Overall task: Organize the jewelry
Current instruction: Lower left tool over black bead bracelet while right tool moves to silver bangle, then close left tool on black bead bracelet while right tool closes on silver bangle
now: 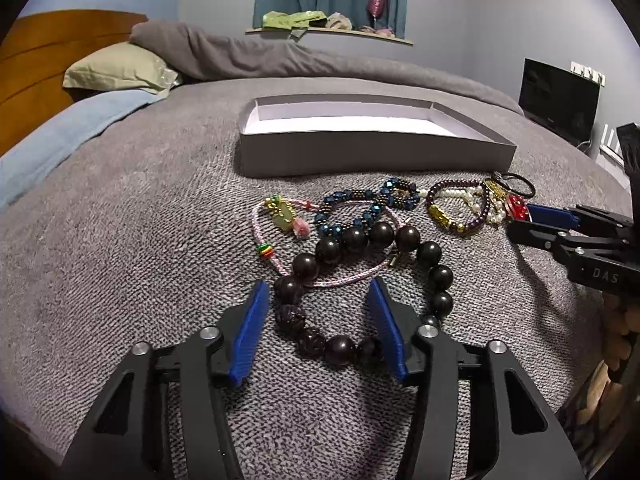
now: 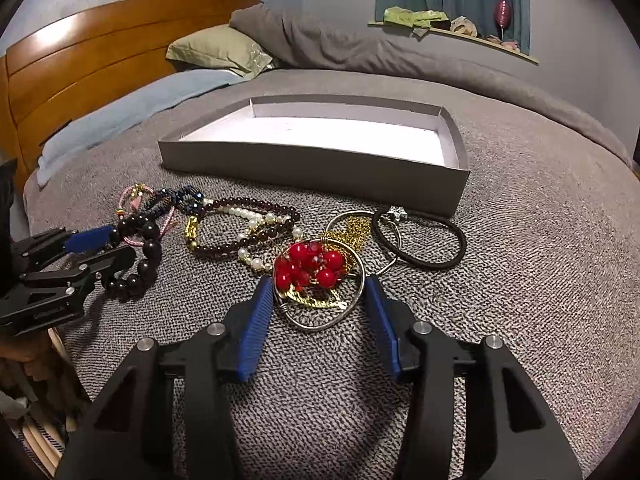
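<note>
A pile of jewelry lies on the grey bed cover in front of an empty grey box (image 1: 376, 156) (image 2: 312, 168). My left gripper (image 1: 318, 290) is open, its blue pads either side of the near part of a bracelet of large dark beads (image 1: 430, 254) (image 2: 146, 250). My right gripper (image 2: 318, 284) is open around a red-bead ornament on a silver ring (image 2: 310, 266) (image 1: 516, 205). Beside lie a blue bead bracelet (image 1: 360, 210), a pink cord bracelet (image 1: 280, 216), a maroon and pearl bracelet (image 2: 244, 224) and a black hair tie (image 2: 424, 240).
The bed has a wooden headboard (image 2: 80, 76), a green pillow (image 2: 220, 50) and a bunched grey duvet (image 1: 280, 56) behind the box. A window ledge with cloths (image 1: 304, 20) and a dark screen (image 1: 558, 96) stand at the back.
</note>
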